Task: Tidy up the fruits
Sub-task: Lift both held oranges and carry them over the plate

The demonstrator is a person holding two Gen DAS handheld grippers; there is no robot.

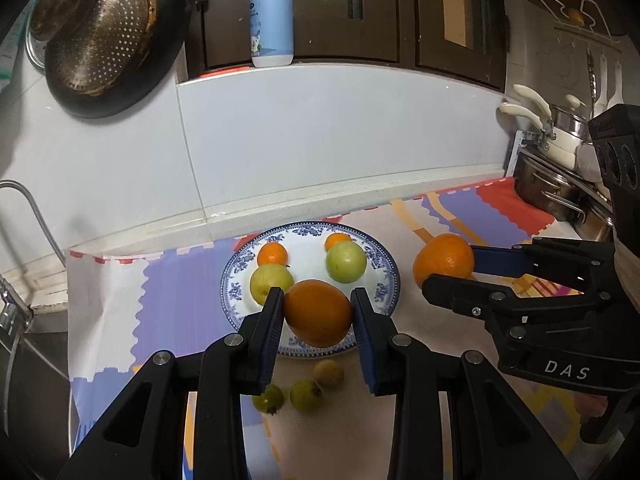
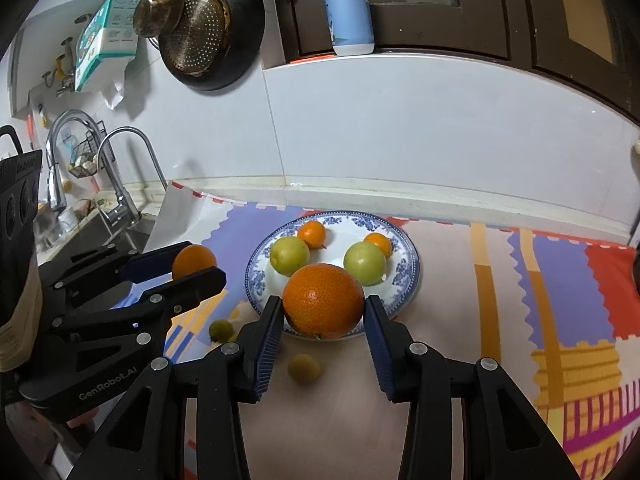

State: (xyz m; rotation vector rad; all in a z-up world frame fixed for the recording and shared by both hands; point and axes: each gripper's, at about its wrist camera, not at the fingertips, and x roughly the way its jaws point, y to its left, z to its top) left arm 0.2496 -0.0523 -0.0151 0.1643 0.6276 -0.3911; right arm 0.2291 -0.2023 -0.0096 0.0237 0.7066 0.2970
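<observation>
Left gripper [image 1: 318, 312]: closed on a smooth orange [image 1: 318, 312], centre of its view, in front of the plate [image 1: 390, 280].
Right gripper [image 2: 323, 312]: clamped on a pitted orange [image 2: 323, 300], centre frame, likewise before the plate.
Plate: holds two green fruits and two small oranges; middle bare.
Loose fruit: small yellow-green ones [image 1: 306, 395] on the mat, lower centre; kind unclear.
Risk: round skins could slip from flat pads; both oranges released together may collide, roll off the rim or knock the green fruit [image 2: 365, 263].

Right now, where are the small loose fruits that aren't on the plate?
On the mat just in front of the plate, below the left gripper: three small loose fruits clustered together.
</observation>
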